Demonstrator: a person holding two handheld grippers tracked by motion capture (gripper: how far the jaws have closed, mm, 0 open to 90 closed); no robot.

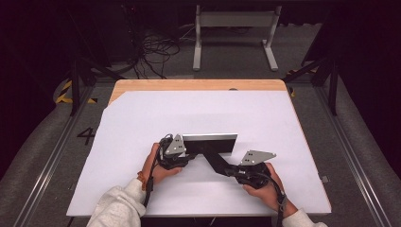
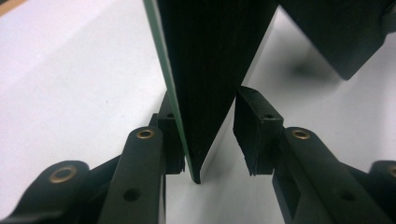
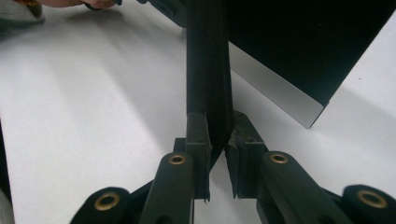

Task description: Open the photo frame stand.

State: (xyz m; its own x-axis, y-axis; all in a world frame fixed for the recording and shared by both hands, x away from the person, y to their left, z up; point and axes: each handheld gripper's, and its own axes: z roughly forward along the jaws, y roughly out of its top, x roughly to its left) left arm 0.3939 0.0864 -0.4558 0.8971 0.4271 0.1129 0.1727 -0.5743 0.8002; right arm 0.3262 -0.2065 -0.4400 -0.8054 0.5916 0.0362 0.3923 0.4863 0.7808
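With the folding black panel (image 1: 210, 144) standing near the middle of the white worktop (image 1: 142, 118), keep the right gripper (image 1: 235, 170) clenched on its angled flap and close the left gripper (image 1: 185, 156), whose pads straddle the panel's near-left corner unclamped.

High view overhead, facing forward; gripper views close, sharing black panel (image 2: 210, 70).

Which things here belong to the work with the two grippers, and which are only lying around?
Part of the job:
- black panel, on edge between the jaws of the left gripper
- black strut, clamped by the right gripper
- white sheet under them

Just lying about:
- white stand on the floor
- loose cables
- striped tape
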